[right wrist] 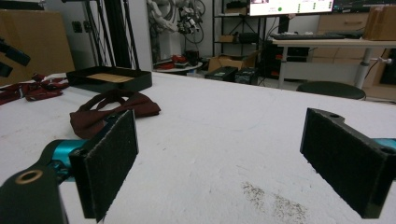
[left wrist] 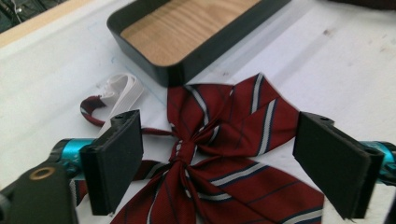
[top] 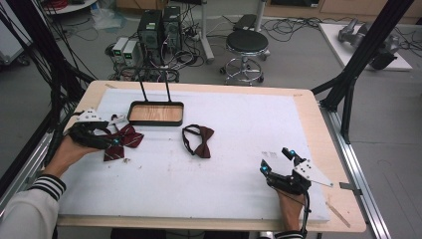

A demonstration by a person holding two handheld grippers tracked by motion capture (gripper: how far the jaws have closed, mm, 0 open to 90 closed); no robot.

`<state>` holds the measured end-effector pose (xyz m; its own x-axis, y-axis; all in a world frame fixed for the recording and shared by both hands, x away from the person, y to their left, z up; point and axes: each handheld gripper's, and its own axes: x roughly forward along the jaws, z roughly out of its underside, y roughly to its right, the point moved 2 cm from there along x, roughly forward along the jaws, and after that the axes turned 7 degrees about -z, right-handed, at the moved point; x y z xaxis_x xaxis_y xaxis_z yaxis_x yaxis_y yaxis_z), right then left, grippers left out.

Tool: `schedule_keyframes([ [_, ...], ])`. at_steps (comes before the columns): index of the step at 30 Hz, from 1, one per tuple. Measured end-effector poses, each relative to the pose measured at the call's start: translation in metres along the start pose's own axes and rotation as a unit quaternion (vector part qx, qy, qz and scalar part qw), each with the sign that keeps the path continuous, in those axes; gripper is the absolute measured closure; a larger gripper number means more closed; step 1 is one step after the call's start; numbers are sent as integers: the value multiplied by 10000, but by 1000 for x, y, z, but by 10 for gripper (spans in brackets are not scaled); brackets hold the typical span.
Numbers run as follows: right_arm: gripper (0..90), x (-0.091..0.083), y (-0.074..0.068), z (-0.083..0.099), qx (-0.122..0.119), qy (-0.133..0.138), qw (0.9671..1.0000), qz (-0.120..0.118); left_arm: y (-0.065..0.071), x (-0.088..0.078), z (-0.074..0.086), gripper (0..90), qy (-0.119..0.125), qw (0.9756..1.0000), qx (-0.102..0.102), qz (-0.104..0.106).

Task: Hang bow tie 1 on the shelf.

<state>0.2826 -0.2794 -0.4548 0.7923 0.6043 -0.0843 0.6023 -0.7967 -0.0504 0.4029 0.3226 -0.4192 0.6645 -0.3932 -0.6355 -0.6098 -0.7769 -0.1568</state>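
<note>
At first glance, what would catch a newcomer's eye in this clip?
The striped red bow tie at the mat's left, with the open left tool poised over its knot. Just behind it sits a black tray with a wood-grain floor, and a plain maroon bow tie lies mid-table. The right tool is open, near right.

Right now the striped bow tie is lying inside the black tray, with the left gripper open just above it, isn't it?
Not quite. The striped bow tie lies on the white table cover beside the black tray, not inside it; the tray holds nothing. The left gripper view shows this. The left gripper is indeed open just above the tie.
</note>
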Motion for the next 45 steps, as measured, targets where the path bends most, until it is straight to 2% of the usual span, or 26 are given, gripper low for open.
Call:
schedule_keyframes([
  [4,106,0,0,0,4,-11,10000,0,-3,4,2,171,-198,9998,-46,3],
  [7,105,0,0,0,9,-6,10000,1,-4,6,1,157,-321,9995,3,-38],
  [9,105,0,0,0,-5,-7,10000,12,-6,9,-2,157,-595,9982,-27,-45],
  [10,105,0,-1,0,-6,-2,10000,24,-6,9,-2,158,-595,9982,-27,-45],
  [13,105,0,-1,0,-17,1,10000,32,-7,13,-4,187,-862,9963,24,-43],
  [15,106,0,-1,0,-17,2,10000,36,-6,15,-8,204,-917,9957,120,-31],
  [19,105,0,-1,0,-16,1,10000,40,-7,17,-10,236,-1029,9946,143,-1],
  [20,105,0,-1,0,-16,1,10000,48,-8,19,-9,243,-1093,9939,150,-4],
  [21,106,0,-1,0,-14,1,10000,56,-8,20,-8,241,-1233,9922,180,-21],
  [23,105,0,-1,0,-32,-3,10000,54,-10,23,-6,242,-1370,9905,135,-55],
  [26,106,0,0,0,-59,1,10000,48,-14,24,-4,270,-1478,9889,51,-128],
  [28,105,0,-1,0,-26,-2,10000,58,-15,25,-3,278,-1517,9884,32,-73],
  [30,105,0,-1,0,-6,2,10000,46,-15,26,-2,322,-1548,9879,57,-54],
  [33,105,0,-1,0,-7,1,10000,45,-15,28,-2,337,-1571,9876,37,-36],
  [35,106,0,-1,0,-10,1,10000,46,-14,30,-3,371,-1664,9860,97,-7],
  [36,105,0,-1,0,-6,-3,10000,48,-13,31,-3,425,-1728,9849,106,13],
  [38,105,0,-1,0,-9,1,10000,46,-13,32,-5,435,-1759,9843,114,10],
  [39,105,0,-1,0,-4,0,10000,44,-13,32,-6,495,-1771,9841,109,24],
  [40,105,0,-1,0,-8,1,10000,45,-12,33,-7,515,-1840,9829,122,34],
  [43,105,0,-1,0,-4,-6,10000,45,-11,34,-8,581,-1900,9818,68,41],
  [44,105,0,-1,0,-3,-3,10000,42,-11,34,-9,673,-1927,9812,64,11],
  [45,105,0,-1,0,-3,-3,10000,42,-11,34,-9,673,-1950,9808,43,-23],
])
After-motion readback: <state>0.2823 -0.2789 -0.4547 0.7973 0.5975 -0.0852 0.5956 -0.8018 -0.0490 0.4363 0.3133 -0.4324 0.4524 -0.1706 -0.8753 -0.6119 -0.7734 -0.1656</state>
